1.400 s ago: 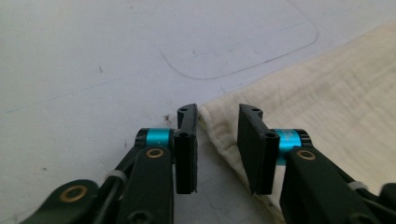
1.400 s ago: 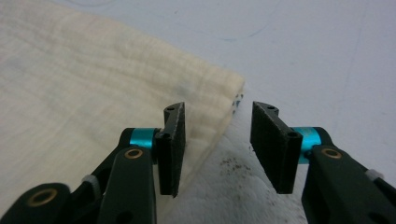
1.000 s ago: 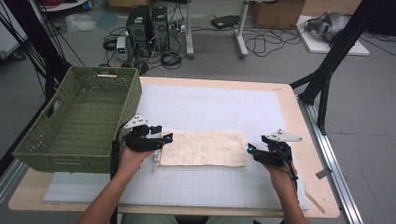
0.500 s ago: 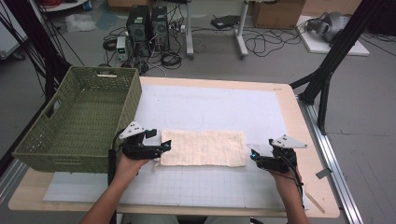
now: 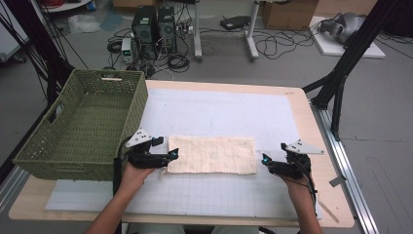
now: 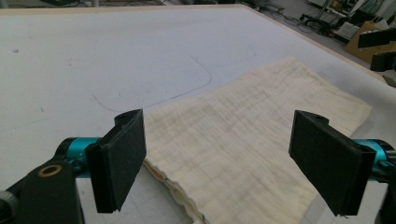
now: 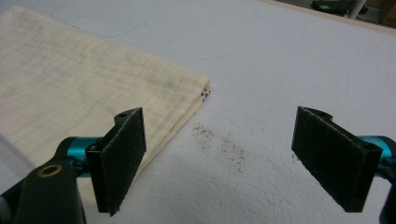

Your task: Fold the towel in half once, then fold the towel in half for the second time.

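**A:** Start at your left gripper (image 5: 168, 157). How do its jaws stand?

**B:** Wide apart, and they have just been opening. Your left gripper view shows the end of the folded cloth (image 6: 261, 140) lying between the two black pads (image 6: 120, 161), but neither pad presses on it. That view also shows the stacked layers at the cloth's near edge, which the high view flattens out.

**A:** And your right gripper (image 5: 268, 162)?

**B:** Also spread, also just opened, holding nothing. In your right gripper view its jaws straddle bare mat, with the cloth's corner just beside the left pad (image 7: 121, 161). A smudge of dark specks (image 7: 219, 142) sits on the mat there; the high view doesn't resolve it.

**A:** Where is the cloth on the table (image 5: 302, 102)?

**B:** Toward the near edge, roughly midway between the side edges, lying flat on the white mat (image 5: 219, 112) between your two grippers. It's a cream, crinkled, gauze-like weave folded into a long rectangle.

**A:** Anything else?

**B:** The high view shows a green woven basket (image 5: 87, 122) with handle slots on the table's left edge, its mesh walls well apart from the cloth.
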